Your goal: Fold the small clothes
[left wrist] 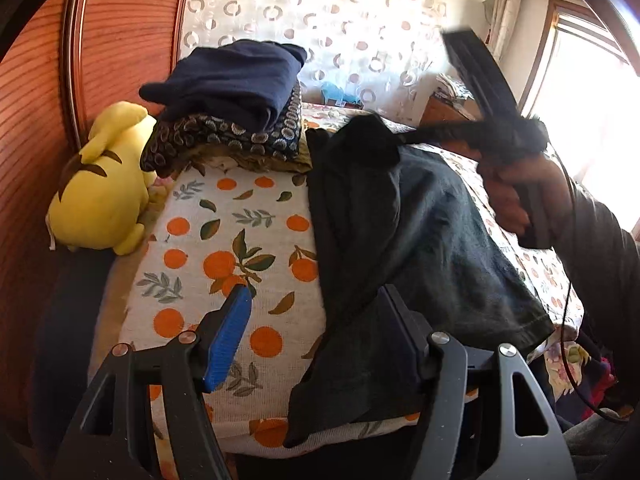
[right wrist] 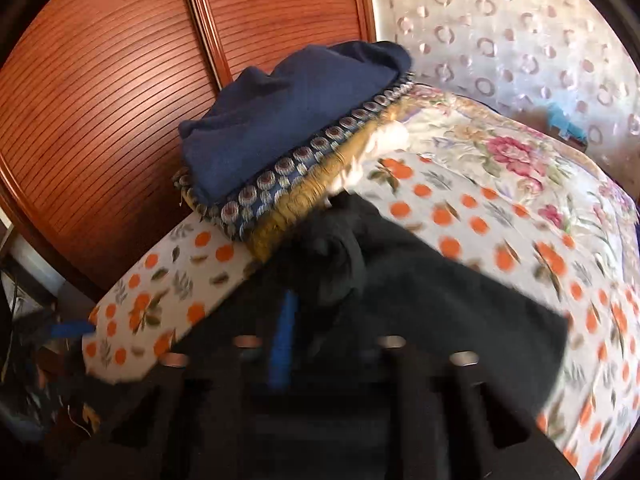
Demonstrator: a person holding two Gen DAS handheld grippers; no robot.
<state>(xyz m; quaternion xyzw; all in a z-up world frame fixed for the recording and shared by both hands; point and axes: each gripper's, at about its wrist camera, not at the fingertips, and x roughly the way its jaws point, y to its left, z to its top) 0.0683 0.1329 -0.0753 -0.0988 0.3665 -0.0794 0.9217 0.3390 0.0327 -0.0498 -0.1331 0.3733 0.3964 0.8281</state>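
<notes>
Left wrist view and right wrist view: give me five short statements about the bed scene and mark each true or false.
1. A navy folded garment tops the stack. True.
2. The yellow plush toy sits on the stack. False: it lies beside it, against the wooden panel.
3. The left hand-held gripper is open. True.
4. The black garment lies on a plain white sheet. False: the sheet is printed with oranges.
5. The right hand-held gripper stands wide open. False: it is shut on black cloth.
</notes>
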